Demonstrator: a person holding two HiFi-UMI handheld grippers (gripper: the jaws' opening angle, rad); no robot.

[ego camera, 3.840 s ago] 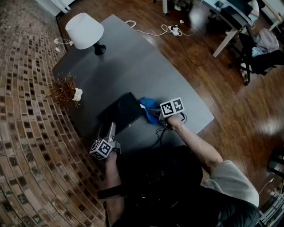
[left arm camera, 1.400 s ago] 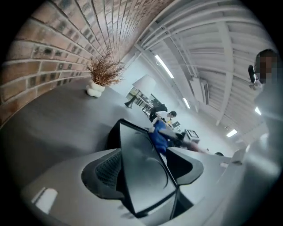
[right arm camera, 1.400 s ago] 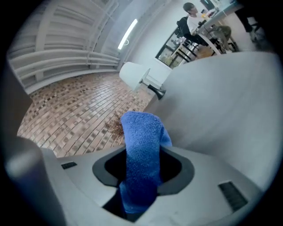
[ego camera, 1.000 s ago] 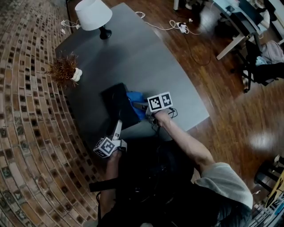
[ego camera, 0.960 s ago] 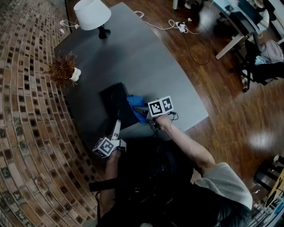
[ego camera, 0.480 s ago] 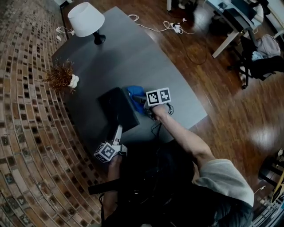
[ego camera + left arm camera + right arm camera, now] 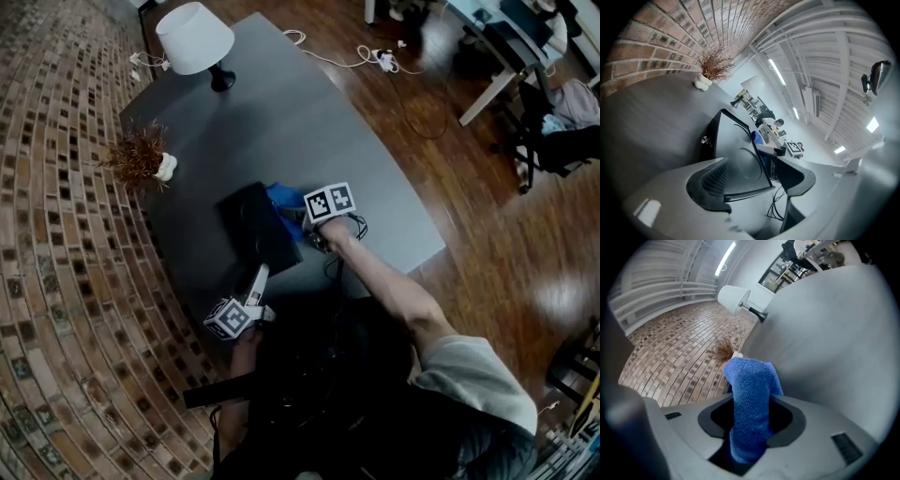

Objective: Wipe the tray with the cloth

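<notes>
Head view puts you at the grey worktop (image 7: pixel 309 122), where the flat black rectangular tray (image 7: pixel 255 230) lies just left of your right tool (image 7: pixel 298 214), its long axis running away from you and a little leftward. That tool is clamped on the blue terry cloth (image 7: pixel 281 197), which juts forward in a thick fold at the tray's right edge, so the right hand looks the nearer for a leftward wiping stroke. Your left tool (image 7: pixel 260 274) stands spread, the tray's near corner between its jaws but apparently not pinched. Matte and faintly ringed, the tray shows no visible spill.
</notes>
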